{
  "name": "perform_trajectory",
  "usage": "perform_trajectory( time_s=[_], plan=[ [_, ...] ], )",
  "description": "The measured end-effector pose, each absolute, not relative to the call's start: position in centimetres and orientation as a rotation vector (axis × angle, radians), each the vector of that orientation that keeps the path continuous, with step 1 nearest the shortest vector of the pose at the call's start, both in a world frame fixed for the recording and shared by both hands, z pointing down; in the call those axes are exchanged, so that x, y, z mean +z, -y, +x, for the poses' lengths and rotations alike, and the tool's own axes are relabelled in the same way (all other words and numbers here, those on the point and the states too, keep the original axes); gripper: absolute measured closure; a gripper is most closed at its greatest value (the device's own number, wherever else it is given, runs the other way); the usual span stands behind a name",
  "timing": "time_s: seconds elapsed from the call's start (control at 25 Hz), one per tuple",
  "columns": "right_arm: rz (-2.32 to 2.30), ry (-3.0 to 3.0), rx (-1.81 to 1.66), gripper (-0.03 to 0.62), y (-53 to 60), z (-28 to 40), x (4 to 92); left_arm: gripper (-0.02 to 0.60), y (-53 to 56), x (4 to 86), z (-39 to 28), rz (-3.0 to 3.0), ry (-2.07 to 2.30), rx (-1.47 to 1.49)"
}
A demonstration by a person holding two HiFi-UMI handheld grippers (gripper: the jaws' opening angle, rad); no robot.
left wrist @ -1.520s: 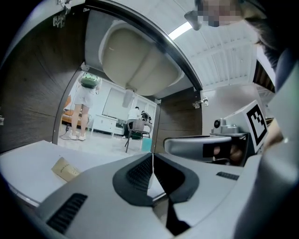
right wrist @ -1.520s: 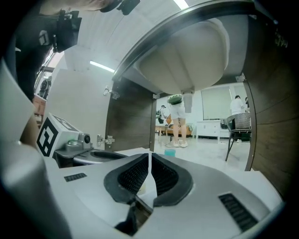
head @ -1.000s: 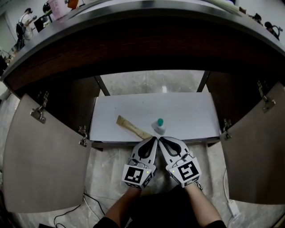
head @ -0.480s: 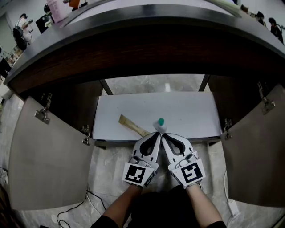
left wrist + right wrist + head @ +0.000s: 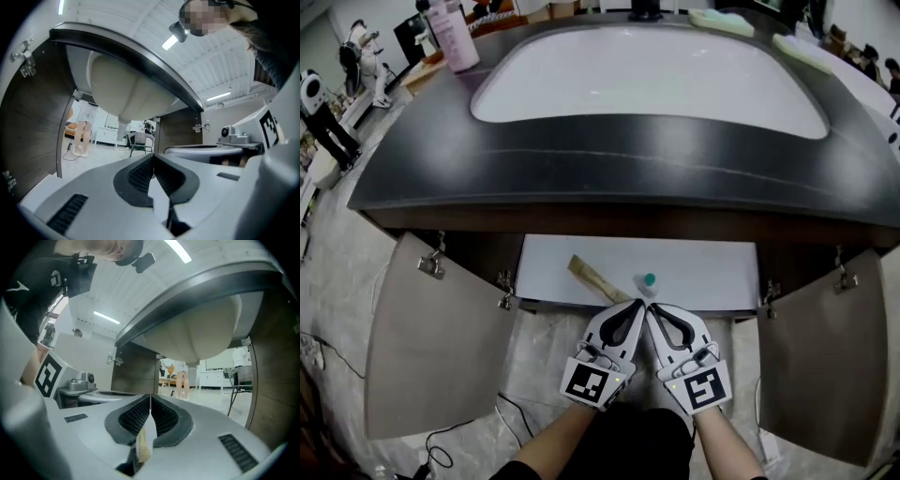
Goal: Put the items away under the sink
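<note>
Under the dark counter the cabinet stands open, and its white shelf [image 5: 712, 272] holds a tan wooden stick [image 5: 595, 278] and a small bottle with a teal cap [image 5: 648, 282]. My left gripper [image 5: 633, 306] and right gripper [image 5: 652, 309] are side by side just in front of the shelf's edge, tips almost touching each other. Both are shut with nothing gripped. In the left gripper view my left gripper [image 5: 152, 157] points under the sink bowl. In the right gripper view my right gripper [image 5: 150, 397] does the same, with a tan strip showing through the slit behind the jaws.
The left cabinet door [image 5: 436, 347] and the right door [image 5: 816, 361] hang wide open on either side. Above is the dark counter [image 5: 581, 178] with a white basin [image 5: 647, 75], a pink bottle [image 5: 455, 33] and sponges [image 5: 722, 21]. People stand far back left.
The head view has lifted, so the counter top and basin now show and the shelf looks shorter. Both grippers stay shut and together before the shelf.
</note>
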State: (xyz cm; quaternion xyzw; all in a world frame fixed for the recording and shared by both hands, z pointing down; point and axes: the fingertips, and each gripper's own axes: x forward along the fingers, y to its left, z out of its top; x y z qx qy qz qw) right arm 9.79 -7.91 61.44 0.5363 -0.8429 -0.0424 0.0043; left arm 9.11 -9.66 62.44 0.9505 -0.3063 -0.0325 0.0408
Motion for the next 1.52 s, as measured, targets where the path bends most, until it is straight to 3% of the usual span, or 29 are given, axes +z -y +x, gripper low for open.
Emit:
perform_trajectory(
  time_s=[0.88,1.52],
  plan=[
    [1.673,2.567,-0.012,0.559,2.5,7.0,35.8,0.574,4.3,36.7,6.6,2.851,0.888,-0.068],
    [1.568,2.592,-0.036,0.559,-2.8,1.7,23.7,0.572,-0.4,23.5,1.3,2.846,1.001,-0.136]
  ],
)
